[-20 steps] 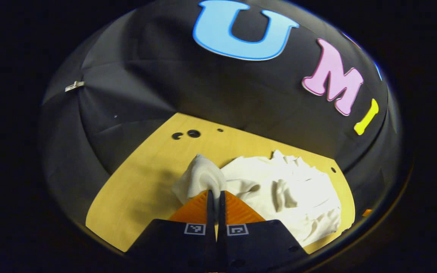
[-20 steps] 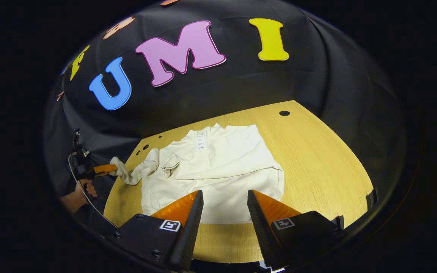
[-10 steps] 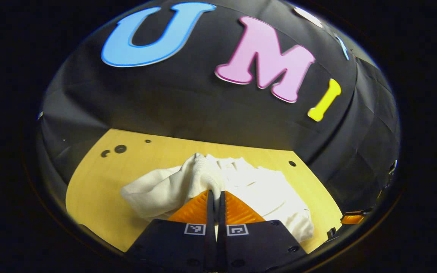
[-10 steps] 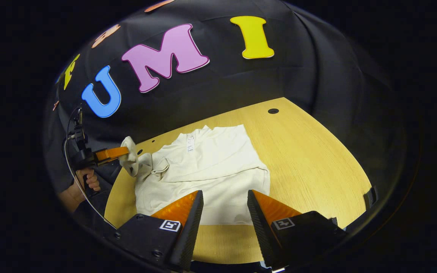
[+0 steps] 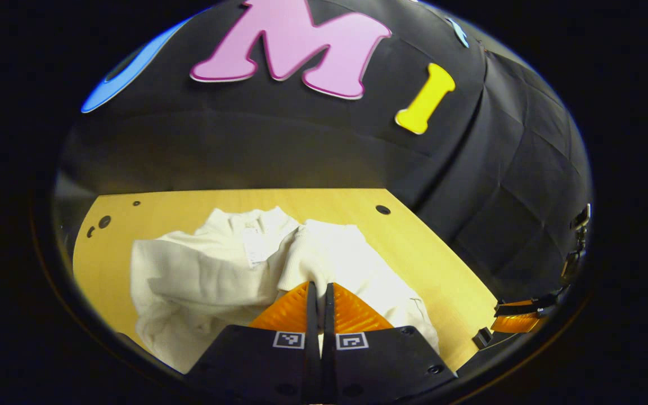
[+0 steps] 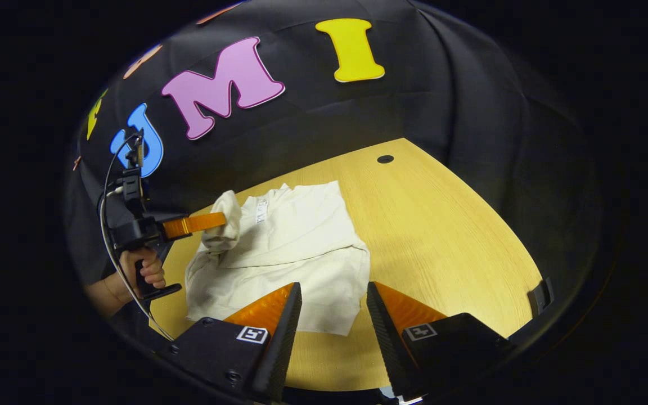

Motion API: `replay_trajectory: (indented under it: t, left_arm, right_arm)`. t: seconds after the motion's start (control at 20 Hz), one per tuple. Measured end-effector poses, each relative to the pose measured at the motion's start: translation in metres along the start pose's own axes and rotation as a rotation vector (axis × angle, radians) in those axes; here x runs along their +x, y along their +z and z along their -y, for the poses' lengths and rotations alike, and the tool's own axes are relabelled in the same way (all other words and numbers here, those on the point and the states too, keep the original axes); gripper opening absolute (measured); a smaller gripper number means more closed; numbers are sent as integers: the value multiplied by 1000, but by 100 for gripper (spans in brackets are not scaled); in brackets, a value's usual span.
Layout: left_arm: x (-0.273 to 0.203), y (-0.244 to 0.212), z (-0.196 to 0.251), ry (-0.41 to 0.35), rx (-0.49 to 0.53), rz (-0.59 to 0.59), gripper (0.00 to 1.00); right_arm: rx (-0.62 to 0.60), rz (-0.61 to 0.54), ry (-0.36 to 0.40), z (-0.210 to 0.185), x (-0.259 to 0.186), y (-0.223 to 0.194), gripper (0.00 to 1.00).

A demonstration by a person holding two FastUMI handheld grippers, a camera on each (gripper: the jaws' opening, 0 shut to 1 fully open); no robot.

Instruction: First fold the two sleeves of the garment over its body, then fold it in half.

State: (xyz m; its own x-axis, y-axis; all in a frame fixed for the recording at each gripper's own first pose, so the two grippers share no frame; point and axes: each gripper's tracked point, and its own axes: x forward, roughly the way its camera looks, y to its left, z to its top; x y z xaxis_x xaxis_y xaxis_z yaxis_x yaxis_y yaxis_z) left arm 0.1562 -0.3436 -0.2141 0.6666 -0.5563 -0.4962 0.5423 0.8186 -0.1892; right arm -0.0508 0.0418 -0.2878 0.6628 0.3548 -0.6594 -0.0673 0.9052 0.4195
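Observation:
A cream long-sleeved garment [image 6: 290, 247] lies on the wooden table [image 6: 442, 225], collar toward the booth wall, with one sleeve folded across its body. My left gripper [image 5: 318, 289] is shut on the cuff of the other sleeve [image 5: 307, 253] and holds it lifted above the garment's body [image 5: 189, 275]. In the right gripper view that same left gripper [image 6: 220, 220] carries the sleeve [image 6: 224, 222] over the garment's left edge, with a hand [image 6: 147, 270] on its handle. My right gripper [image 6: 333, 306] hangs open above the garment's lower hem, nothing between its fingers.
Small dark holes mark the table, one near the far right corner [image 6: 385, 159] and some at the far left [image 5: 103, 221]. Bare wood spreads to the right of the garment. The right gripper's orange fingers [image 5: 518, 320] show at the table's right edge in the left gripper view.
My left gripper has swung the sleeve up off the table and inward, from beyond the garment's left side to over its body. My right gripper stayed open and drifted slightly right.

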Motion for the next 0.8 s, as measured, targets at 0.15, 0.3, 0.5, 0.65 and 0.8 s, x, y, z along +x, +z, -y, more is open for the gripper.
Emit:
replay_trajectory:
  t: [0.15, 0.3, 0.5, 0.65, 0.8]
  left_arm:
    - [31, -26, 16, 19, 55, -66, 6]
    - [55, -55, 21, 55, 108, -135, 6]
    - [78, -79, 25, 96, 127, -184, 6]
    - [90, -87, 28, 128, 138, -194, 6]
    - [91, -88, 30, 140, 133, -188, 8]
  right_arm:
    - [4, -14, 1, 11, 6, -2, 72]
    - [4, -33, 4, 19, 10, -7, 72]
    - [-2, -56, 7, 24, 18, -12, 72]
    - [-10, -74, 9, 25, 21, -16, 72]
    - [-20, -85, 3, 26, 27, -19, 72]
